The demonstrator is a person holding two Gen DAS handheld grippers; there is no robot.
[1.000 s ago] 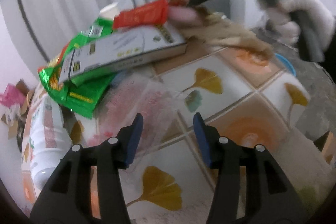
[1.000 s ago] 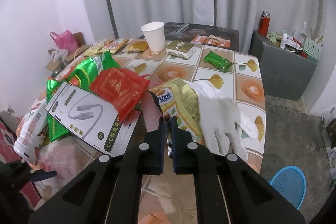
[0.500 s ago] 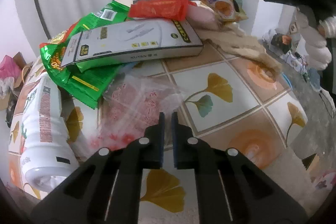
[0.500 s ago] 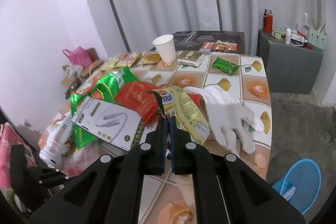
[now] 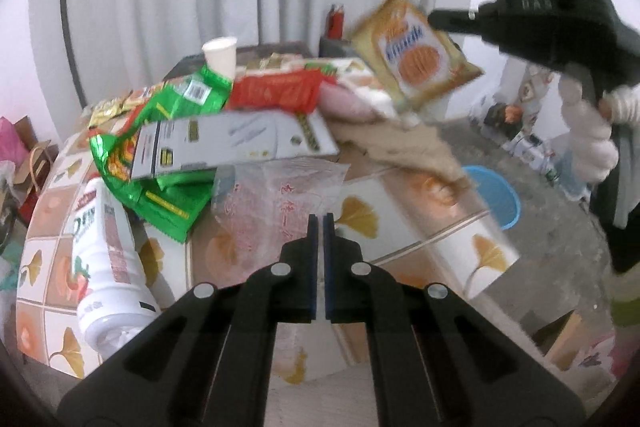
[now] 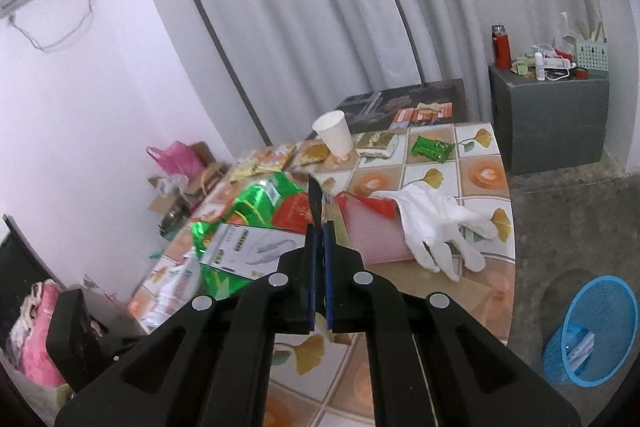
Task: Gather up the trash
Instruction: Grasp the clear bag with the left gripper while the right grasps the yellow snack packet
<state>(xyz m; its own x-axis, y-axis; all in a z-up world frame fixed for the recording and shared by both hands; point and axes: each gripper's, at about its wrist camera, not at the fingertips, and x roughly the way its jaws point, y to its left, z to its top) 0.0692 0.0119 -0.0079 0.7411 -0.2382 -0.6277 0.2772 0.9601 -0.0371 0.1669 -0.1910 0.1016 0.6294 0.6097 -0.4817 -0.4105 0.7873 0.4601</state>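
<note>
My right gripper is shut on a yellow snack wrapper and holds it in the air above the table's right side; in its own view the wrapper shows edge-on. My left gripper is shut on a clear plastic bag with red print and lifts its edge off the tiled table. A blue mesh trash basket stands on the floor to the right of the table.
On the table lie a grey cable box, a green wrapper, a red packet, a white bottle, a white glove, a paper cup and small packets. A grey cabinet stands behind.
My left gripper closed on the clear plastic bag and is pulling it up. My right gripper rose from the pile with the yellow wrapper and moved to the right.
</note>
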